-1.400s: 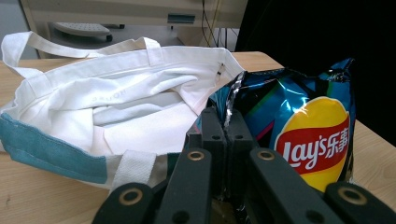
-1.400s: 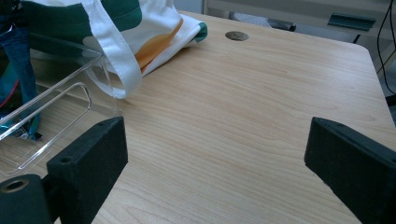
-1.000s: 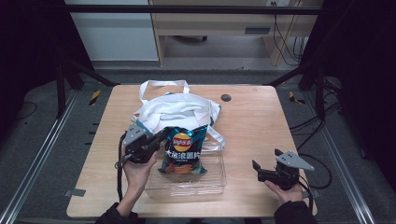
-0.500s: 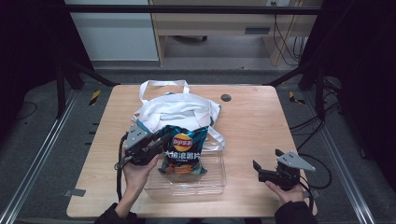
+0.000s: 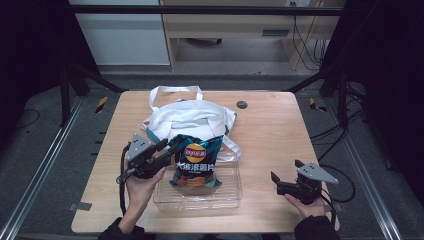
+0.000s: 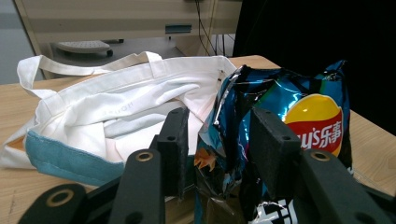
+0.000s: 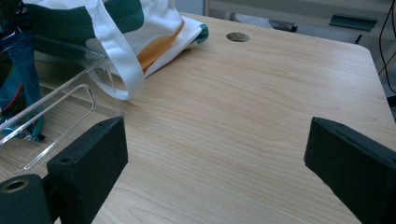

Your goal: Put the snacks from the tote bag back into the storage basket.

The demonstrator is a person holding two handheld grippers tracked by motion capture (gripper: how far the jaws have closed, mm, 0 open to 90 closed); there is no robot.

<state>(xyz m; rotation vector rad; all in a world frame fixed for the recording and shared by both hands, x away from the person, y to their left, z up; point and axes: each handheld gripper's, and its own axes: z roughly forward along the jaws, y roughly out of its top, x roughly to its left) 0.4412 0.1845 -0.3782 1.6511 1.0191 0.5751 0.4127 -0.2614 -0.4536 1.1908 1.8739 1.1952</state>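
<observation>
Gripped at its crumpled edge by the left gripper (image 5: 167, 151): chip bag (image 5: 194, 165), upright over the clear tray (image 5: 226, 196). Just beyond, toward the far edge, lay the tote bag (image 5: 190, 117). Parked well apart, jaws wide and empty: right gripper (image 5: 284, 184).

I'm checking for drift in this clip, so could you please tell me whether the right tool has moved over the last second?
No. The right tool sits at the same spot near the table's front right edge, equally far from the clear tray.

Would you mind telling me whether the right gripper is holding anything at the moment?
No, the right gripper has its jaws spread wide apart over bare wooden table, with nothing between them.
</observation>
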